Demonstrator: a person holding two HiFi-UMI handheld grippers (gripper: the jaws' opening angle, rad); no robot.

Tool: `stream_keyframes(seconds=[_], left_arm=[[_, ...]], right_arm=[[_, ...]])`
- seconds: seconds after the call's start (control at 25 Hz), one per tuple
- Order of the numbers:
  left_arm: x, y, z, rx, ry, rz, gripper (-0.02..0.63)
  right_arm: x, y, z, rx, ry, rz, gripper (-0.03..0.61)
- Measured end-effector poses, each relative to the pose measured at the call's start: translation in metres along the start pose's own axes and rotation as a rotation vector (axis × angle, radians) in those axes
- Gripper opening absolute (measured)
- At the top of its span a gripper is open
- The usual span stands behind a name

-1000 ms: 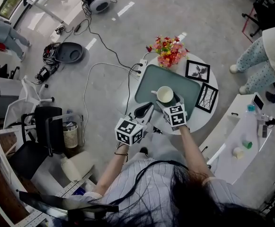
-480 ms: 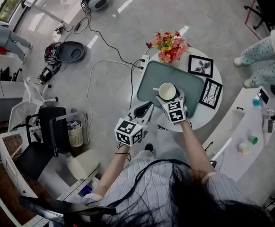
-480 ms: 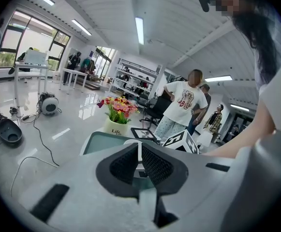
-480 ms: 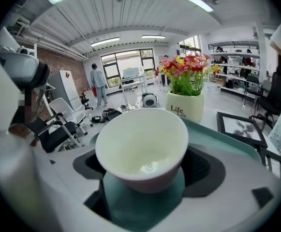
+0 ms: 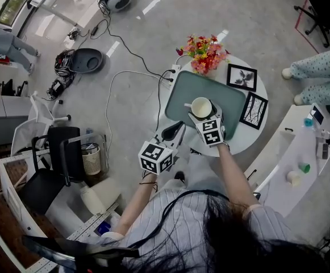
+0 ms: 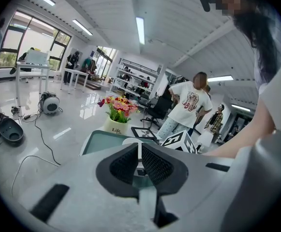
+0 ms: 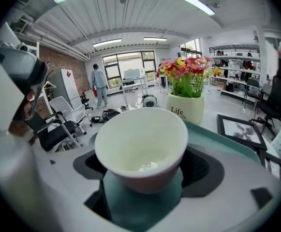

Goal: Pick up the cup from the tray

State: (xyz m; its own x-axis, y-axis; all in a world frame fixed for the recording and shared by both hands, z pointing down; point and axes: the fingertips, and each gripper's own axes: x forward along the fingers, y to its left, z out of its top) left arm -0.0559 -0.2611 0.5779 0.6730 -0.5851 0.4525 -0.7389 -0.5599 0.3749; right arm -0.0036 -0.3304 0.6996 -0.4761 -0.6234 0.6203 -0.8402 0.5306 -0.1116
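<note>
An empty white cup (image 5: 201, 107) (image 7: 140, 149) stands upright on the grey-green tray (image 5: 182, 92) (image 7: 227, 140), on the round white table (image 5: 239, 142). My right gripper (image 5: 203, 114) (image 7: 142, 170) is open, one jaw on each side of the cup's lower body. A small gap shows at each pad, so nothing is gripped. My left gripper (image 5: 173, 132) (image 6: 140, 151) hangs off the table's near-left edge with its jaws shut and empty. It points at the tray, and the cup's rim (image 6: 130, 140) shows just beyond it.
A pot of flowers (image 5: 203, 58) stands behind the tray, with two framed pictures (image 5: 241, 77) (image 5: 251, 114) at its right. Cables and a power strip (image 5: 170, 73) lie on the floor to the left. A black chair (image 5: 57, 152) stands at my left, a white counter (image 5: 292, 169) and a person's legs (image 5: 315, 75) at my right.
The right gripper has slid a little forward, so the cup sits deeper between its jaws. The left gripper has stayed where it was.
</note>
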Motion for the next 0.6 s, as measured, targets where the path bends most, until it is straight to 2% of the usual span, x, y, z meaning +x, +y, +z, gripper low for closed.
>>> stream_keyframes(seconds=[0.28, 0.6], left_arm=[[-0.013, 0.001, -0.005, 0.005, 0.004, 0.024, 0.014], [-0.03, 0.001, -0.01, 0.007, 0.0, 0.054, 0.014]], right_arm=[[-0.003, 0.0, -0.001, 0.015, 0.011, -0.03, 0.411], [-0.022, 0.008, 0.009, 0.066, -0.056, -0.031, 0.411]])
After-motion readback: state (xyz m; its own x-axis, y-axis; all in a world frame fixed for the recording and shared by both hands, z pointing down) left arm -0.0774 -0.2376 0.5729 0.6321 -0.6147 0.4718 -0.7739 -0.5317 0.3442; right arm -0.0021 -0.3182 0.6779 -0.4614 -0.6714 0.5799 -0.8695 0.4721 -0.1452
